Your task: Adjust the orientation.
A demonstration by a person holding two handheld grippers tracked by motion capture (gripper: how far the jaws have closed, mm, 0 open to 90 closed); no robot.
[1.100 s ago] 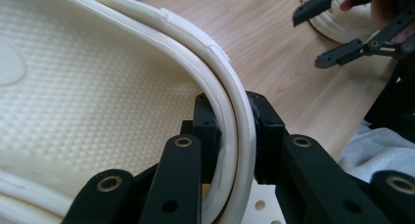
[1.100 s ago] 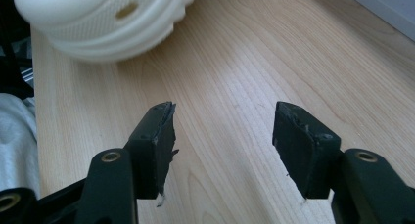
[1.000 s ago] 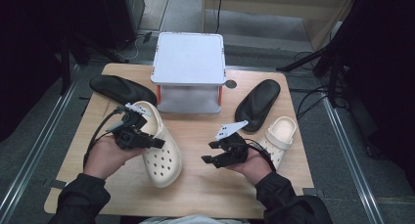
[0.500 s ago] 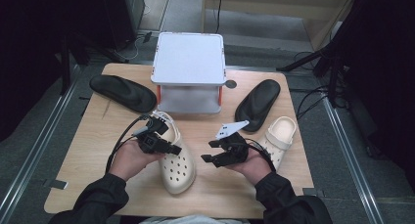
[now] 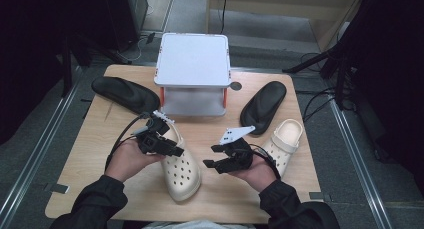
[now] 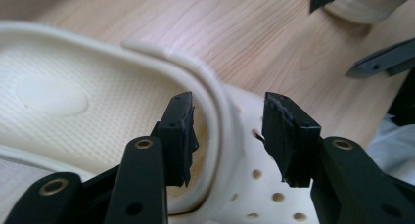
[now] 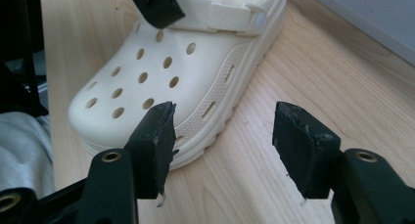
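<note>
- Cream clog lies on the table, front-centre, toe toward the person; a black sandal sits well behind it to the left.
- Handling guess: light foam, flexible, a bit slick. The collar rim or heel strap is the best hold; the toe is too bulky.
- Left gripper: fingers part-open, straddling the clog's collar rim, one inside the opening and one outside. Cannot tell if they touch; not clamped.
- Right gripper: fingers spread wide, empty, just beside the clog's sole edge.
</note>
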